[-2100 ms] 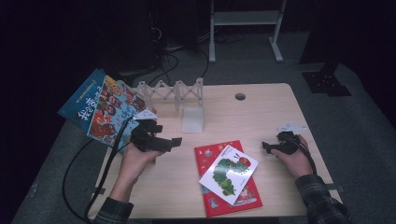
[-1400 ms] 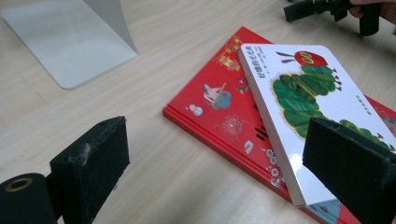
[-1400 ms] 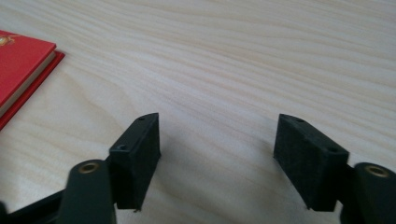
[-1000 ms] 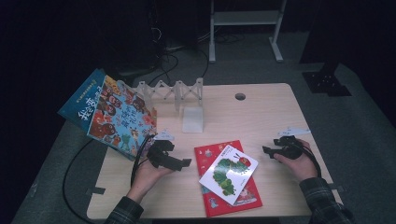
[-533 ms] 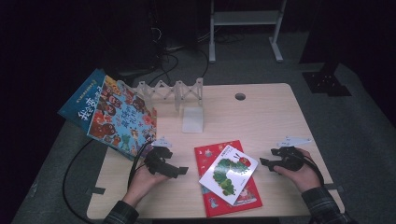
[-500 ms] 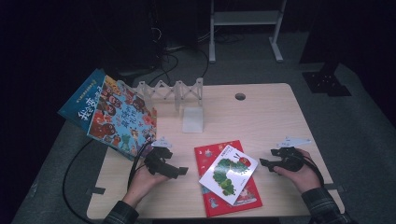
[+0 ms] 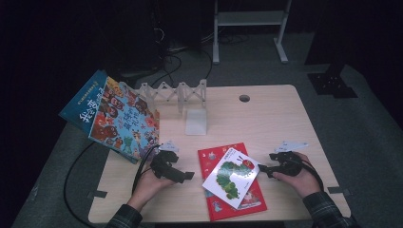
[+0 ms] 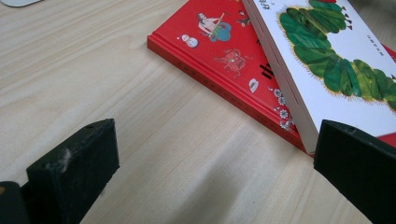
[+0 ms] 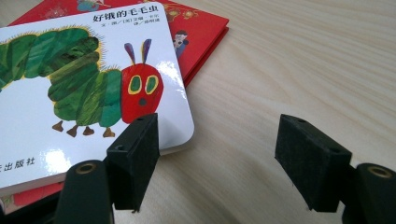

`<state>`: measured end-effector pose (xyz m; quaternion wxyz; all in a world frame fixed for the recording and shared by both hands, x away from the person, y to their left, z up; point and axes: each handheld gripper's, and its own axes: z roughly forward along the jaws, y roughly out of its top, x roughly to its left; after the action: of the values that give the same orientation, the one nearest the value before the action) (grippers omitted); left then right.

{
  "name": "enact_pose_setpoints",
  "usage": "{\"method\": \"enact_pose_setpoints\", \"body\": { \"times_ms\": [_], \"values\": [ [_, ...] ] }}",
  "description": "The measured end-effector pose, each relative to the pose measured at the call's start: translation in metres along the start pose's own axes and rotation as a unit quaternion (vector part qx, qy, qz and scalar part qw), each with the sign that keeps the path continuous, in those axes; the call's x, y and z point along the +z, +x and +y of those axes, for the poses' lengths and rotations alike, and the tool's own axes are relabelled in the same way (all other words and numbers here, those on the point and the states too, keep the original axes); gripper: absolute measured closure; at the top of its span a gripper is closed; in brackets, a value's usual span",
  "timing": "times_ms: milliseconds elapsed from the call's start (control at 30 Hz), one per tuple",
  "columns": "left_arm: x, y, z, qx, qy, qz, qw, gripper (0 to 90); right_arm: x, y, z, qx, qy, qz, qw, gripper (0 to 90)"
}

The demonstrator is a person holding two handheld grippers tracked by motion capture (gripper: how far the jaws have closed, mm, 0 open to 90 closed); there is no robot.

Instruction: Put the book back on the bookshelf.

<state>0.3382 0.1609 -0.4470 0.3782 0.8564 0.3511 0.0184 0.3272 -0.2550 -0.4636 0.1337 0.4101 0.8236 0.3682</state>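
Observation:
A white caterpillar board book (image 7: 231,176) lies askew on top of a red book (image 7: 237,202) near the table's front edge. In the high view my left gripper (image 7: 184,175) rests on the table just left of the red book, pointing at it. Its jaws stand open in the left gripper view (image 8: 212,182), with bare wood between them and the red book's (image 8: 219,51) spine ahead. My right gripper (image 7: 264,169) sits just right of the books. Its jaws (image 9: 223,158) have just been opening and hold nothing; the left fingertip (image 9: 135,154) is by the caterpillar book's (image 9: 79,84) corner.
A large colourful picture book (image 7: 116,116) leans at the table's left edge against a white folding rack (image 7: 173,92). A white upright block (image 7: 196,122) stands mid-table. A cable hole (image 7: 244,98) is at the back. A white stand's legs (image 7: 249,28) are behind the table.
My left gripper has come away from the colourful book and moved toward the near edge, beside the red book. The right hand has slid a little nearer the front edge.

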Motion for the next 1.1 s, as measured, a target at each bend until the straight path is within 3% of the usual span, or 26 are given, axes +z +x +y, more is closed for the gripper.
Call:
{"method": "enact_pose_setpoints", "body": {
  "times_ms": [567,833,1100],
  "values": [
    [0.002,0.001,0.001,-0.007,-0.008,-0.008,0.9999,0.0,0.024,0.006,0.019,-0.029,0.001,0.014,0.9995,27.6],
    [0.002,0.000,0.001,-0.010,-0.012,-0.012,0.9998,0.0,0.038,0.017,0.033,-0.055,0.001,0.013,0.9984,28.3],
    [0.009,-0.006,0.002,-0.008,-0.004,-0.027,0.9996,0.0,0.046,0.025,0.041,-0.060,0.002,0.017,0.9980,29.1]
  ]
}}
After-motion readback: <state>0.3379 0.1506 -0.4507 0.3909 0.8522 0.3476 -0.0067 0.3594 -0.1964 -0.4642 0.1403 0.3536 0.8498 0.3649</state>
